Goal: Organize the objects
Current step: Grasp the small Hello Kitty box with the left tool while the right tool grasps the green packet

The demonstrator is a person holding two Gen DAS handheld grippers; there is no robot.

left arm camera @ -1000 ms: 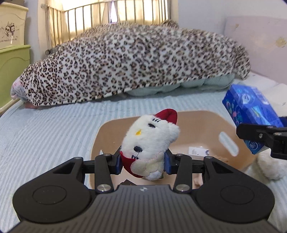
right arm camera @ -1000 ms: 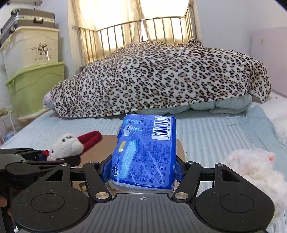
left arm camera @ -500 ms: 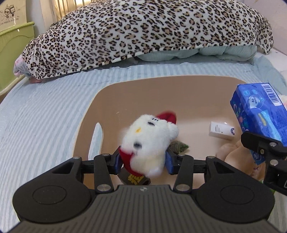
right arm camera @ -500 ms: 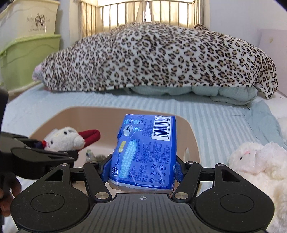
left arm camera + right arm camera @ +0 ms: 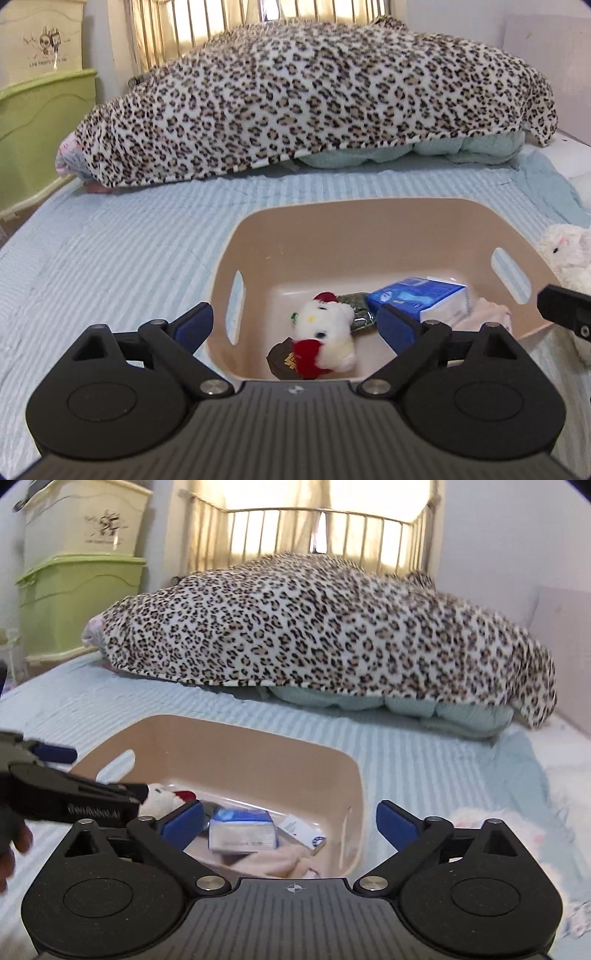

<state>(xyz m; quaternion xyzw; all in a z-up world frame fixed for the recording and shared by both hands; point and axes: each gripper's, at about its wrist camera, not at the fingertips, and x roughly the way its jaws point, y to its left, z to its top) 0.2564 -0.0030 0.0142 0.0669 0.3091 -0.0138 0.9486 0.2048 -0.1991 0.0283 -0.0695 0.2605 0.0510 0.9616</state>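
A tan plastic basket [image 5: 369, 221] sits on the striped bed. Inside lie a white plush cat with red bow [image 5: 327, 334], a blue tissue pack [image 5: 417, 297], a dark packet [image 5: 282, 360] and a pale plush. My left gripper [image 5: 295, 323] is open and empty above the basket's near side. My right gripper [image 5: 290, 821] is open and empty above the basket [image 5: 236, 746]; the tissue pack [image 5: 242, 834] lies below it, with a small white box [image 5: 301, 830] beside. The left gripper's arm [image 5: 70, 799] shows at left there.
A leopard-print blanket [image 5: 314, 96] covers bedding at the far side. A white plush rabbit [image 5: 567, 254] lies on the bed right of the basket, also in the right wrist view [image 5: 498, 823]. Green and cream storage bins [image 5: 74, 587] stand at the left.
Both grippers opened. The plush cat dropped from the left gripper and the tissue pack from the right gripper into the basket. Both grippers now sit higher over it.
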